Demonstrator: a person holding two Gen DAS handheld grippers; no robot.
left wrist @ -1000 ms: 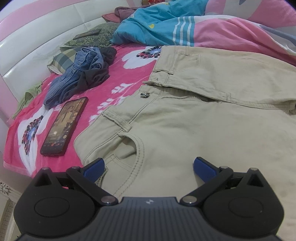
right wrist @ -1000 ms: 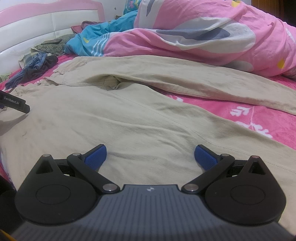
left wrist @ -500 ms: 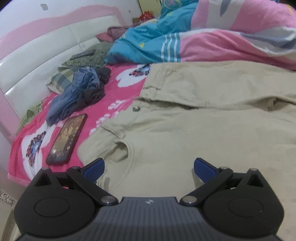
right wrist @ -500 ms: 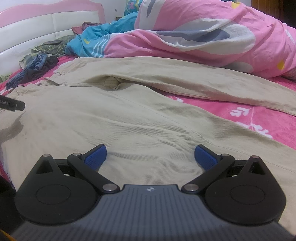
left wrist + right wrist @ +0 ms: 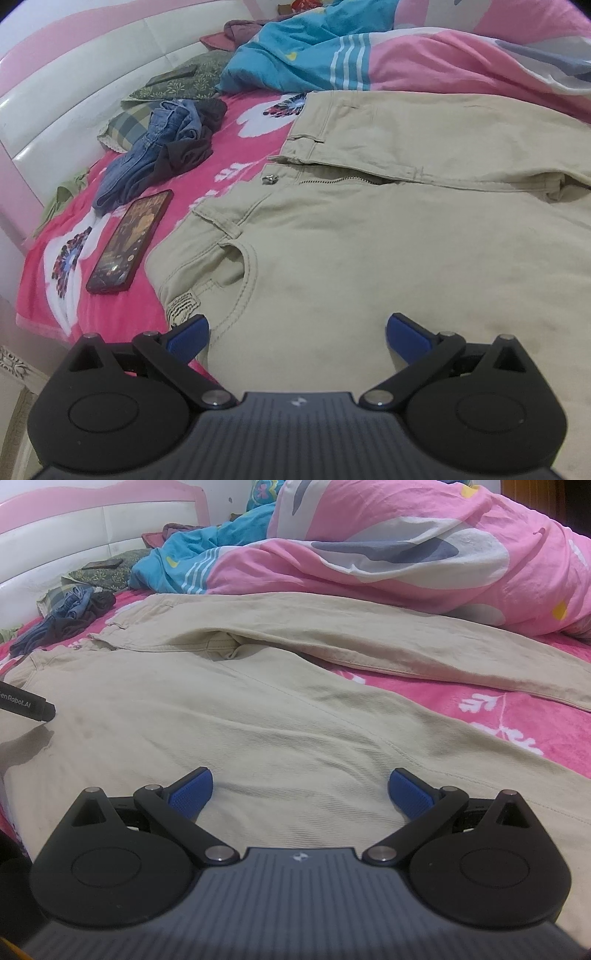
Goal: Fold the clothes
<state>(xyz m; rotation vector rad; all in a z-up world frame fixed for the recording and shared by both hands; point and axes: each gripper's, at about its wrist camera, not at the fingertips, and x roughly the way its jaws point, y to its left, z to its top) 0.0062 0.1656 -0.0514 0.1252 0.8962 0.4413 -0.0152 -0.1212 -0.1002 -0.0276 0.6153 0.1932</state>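
Beige trousers [image 5: 388,236] lie spread flat on the pink flowered bed sheet [image 5: 236,147], fly unzipped and waistband toward the headboard. My left gripper [image 5: 297,334] hovers open over the near hip and front pocket, nothing between its blue pads. In the right wrist view the same trousers [image 5: 229,723] stretch out with both legs running to the right. My right gripper [image 5: 301,790] stands open just above the near leg's thigh. The black tip of the left gripper [image 5: 26,705] shows at the left edge of that view.
A phone [image 5: 131,240] lies on the sheet left of the trousers' hip. A heap of blue jeans and dark cloth [image 5: 166,158] sits beyond it, near pillows and the white-pink headboard [image 5: 74,92]. A pink and blue quilt [image 5: 369,561] is bunched along the far side.
The left gripper dipped away and came back toward the trousers' hip and pocket, tilting down again. The right gripper stayed almost still. Both remained open.
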